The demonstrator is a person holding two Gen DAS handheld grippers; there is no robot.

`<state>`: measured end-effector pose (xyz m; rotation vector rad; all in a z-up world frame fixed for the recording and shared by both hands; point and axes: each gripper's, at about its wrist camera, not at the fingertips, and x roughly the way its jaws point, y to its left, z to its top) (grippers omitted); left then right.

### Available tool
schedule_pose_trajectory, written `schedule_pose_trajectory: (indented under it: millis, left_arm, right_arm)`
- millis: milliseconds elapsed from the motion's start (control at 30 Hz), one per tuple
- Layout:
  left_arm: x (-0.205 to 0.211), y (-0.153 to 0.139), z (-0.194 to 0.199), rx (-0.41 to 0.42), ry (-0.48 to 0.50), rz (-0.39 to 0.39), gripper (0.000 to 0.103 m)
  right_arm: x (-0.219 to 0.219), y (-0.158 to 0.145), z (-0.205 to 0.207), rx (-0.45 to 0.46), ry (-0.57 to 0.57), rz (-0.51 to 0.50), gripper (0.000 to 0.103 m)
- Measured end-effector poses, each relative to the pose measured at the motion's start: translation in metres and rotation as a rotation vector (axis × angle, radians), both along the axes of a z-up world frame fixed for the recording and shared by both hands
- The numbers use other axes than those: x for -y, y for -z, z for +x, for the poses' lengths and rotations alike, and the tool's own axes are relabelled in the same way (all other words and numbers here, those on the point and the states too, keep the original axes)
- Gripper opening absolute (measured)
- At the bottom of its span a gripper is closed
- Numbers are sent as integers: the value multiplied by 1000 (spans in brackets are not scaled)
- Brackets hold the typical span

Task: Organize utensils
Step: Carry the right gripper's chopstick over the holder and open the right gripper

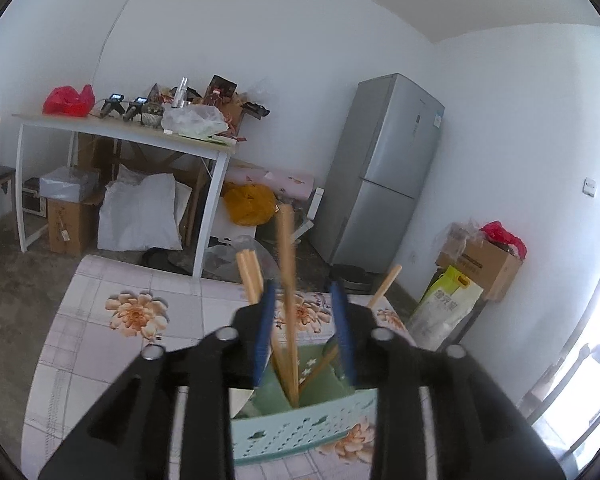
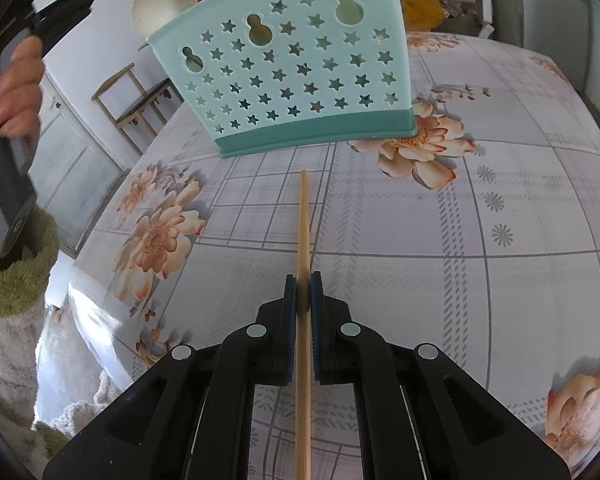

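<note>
A mint-green utensil holder point(image 1: 300, 432) with star-shaped holes stands on the flowered tablecloth, also seen in the right wrist view as the holder point(image 2: 300, 72). Several wooden chopsticks stand in it. One upright chopstick point(image 1: 287, 264) rises between the blue pads of my left gripper point(image 1: 304, 292), which is open, with clear gaps on both sides of the stick. A cream spoon bowl point(image 2: 160, 8) shows behind the holder. My right gripper point(image 2: 303, 280) is shut on another chopstick point(image 2: 303, 216), whose tip points at the holder's base just above the cloth.
The flowered table point(image 2: 420, 240) spreads to the right of the holder. A person's hand point(image 2: 12, 88) grips the left tool's handle at the far left. Beyond the table are a grey fridge point(image 1: 384, 168), a cluttered white desk point(image 1: 120, 128), a chair point(image 2: 136, 96) and cardboard boxes point(image 1: 480, 264).
</note>
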<state>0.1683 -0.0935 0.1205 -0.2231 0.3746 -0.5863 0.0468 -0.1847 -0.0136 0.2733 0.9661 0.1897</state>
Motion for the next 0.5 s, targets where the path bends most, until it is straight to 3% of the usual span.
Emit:
schedule_pose_trajectory:
  millis: [167, 300, 500]
  left_arm:
    - [-21, 1, -24, 32, -26, 28, 52]
    - [-37, 14, -46, 26, -53, 83, 65]
    - [-57, 61, -60, -120, -86, 168, 78]
  right_arm:
    - [-2, -12, -4, 40, 2, -30, 4]
    - [1, -41, -16, 131, -9, -47, 4]
    - [12, -112, -25, 350, -5, -2, 4]
